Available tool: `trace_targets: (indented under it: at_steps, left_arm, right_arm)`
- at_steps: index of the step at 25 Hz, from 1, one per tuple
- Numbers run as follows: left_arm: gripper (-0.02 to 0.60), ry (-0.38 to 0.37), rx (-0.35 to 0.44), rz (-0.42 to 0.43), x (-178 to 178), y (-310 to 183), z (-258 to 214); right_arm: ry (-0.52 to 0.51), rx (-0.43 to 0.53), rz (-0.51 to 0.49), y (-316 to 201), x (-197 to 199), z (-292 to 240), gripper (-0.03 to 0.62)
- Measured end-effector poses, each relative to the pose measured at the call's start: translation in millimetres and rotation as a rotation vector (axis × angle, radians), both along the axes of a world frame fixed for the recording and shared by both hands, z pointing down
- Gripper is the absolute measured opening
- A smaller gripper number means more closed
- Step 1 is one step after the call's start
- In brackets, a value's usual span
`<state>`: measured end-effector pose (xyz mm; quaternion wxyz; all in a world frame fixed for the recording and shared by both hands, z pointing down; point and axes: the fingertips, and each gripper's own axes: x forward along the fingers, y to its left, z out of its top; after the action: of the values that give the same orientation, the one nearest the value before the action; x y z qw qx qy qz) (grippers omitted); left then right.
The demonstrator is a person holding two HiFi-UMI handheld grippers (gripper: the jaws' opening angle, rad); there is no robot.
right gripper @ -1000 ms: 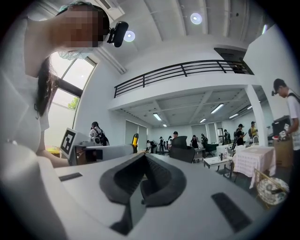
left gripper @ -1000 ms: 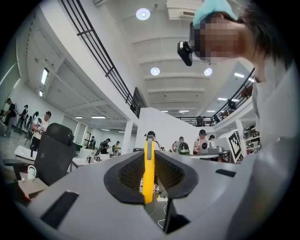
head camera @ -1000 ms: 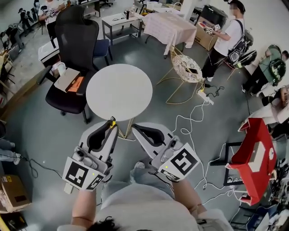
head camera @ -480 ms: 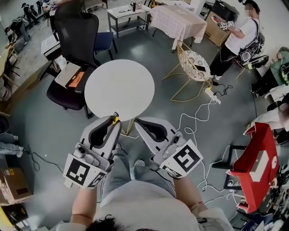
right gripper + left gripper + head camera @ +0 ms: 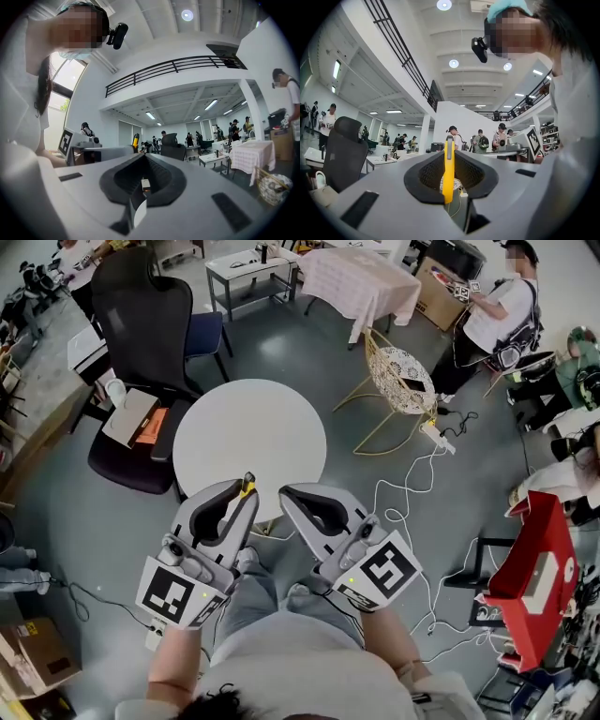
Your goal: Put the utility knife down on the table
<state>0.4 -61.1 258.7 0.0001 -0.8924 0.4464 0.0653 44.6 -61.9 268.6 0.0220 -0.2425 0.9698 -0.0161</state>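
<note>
My left gripper [image 5: 246, 493] is shut on a yellow utility knife [image 5: 247, 487], whose tip pokes out past the jaws. In the left gripper view the knife [image 5: 448, 171] stands on edge, pinched between the black pads of the left gripper [image 5: 449, 145]. My right gripper [image 5: 287, 495] is beside it, shut, with nothing held. From the right gripper view the right gripper [image 5: 142, 159] shows closed jaws, and the knife's yellow tip [image 5: 136, 139] shows at left. Both tips hang over the near edge of the round white table [image 5: 248, 442].
A black office chair [image 5: 141, 324] with papers on its seat stands left of the table. A gold wire chair [image 5: 398, 381] is at right. White cables [image 5: 403, 493] trail on the floor. A red stand [image 5: 534, 568] is far right. A person [image 5: 487, 306] stands at the back.
Both grippers have come forward, so their tips now overlap the table's near edge. The left gripper still holds the knife.
</note>
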Motion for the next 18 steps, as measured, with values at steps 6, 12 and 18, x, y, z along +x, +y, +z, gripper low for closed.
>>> trace_targets:
  at_steps: [6,12,18]
  left_arm:
    - [0.071,-0.022,-0.005,0.054,-41.8,-51.7,4.6]
    - [0.071,-0.035,-0.035,0.115,-83.3,-94.1,21.1]
    - [0.071,-0.095,-0.103,0.143,-98.1,-126.7,60.5]
  right_arm:
    - [-0.003,-0.003,0.059,-50.8,-42.6,-0.9,0.008]
    - [0.000,-0.025,0.137,-89.7,-80.2,9.0,0.008]
    - [0.021,-0.065,0.197,-110.9,-90.4,22.3,0.008]
